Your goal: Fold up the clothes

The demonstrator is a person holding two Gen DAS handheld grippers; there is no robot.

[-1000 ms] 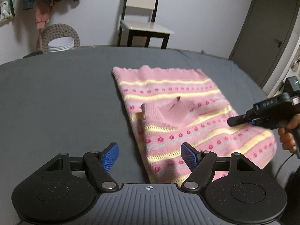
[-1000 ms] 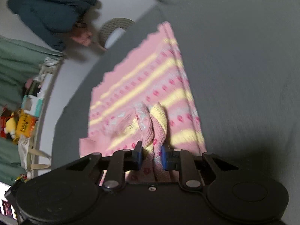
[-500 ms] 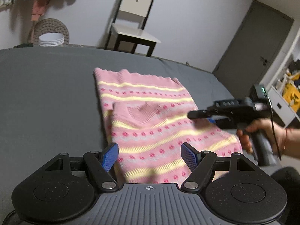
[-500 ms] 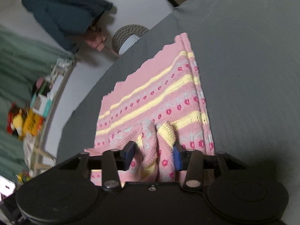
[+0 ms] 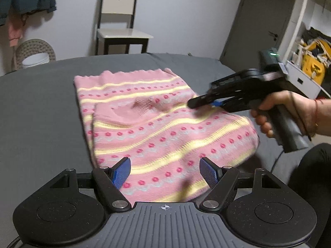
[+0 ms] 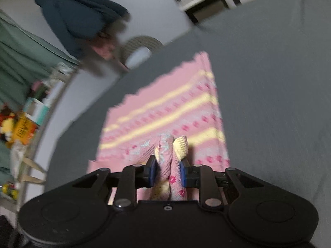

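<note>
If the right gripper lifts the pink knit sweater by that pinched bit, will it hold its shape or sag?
Likely sag: the sweater bunches into soft ridges between the right gripper's pads, so it looks floppy. Its folded layers lie loose on the grey cover and would probably unfold. Knit texture suggests little slipping.

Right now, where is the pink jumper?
The pink jumper lies on the grey bed cover, ahead of the open left gripper; the right gripper pinches a bunched fold of it.
</note>
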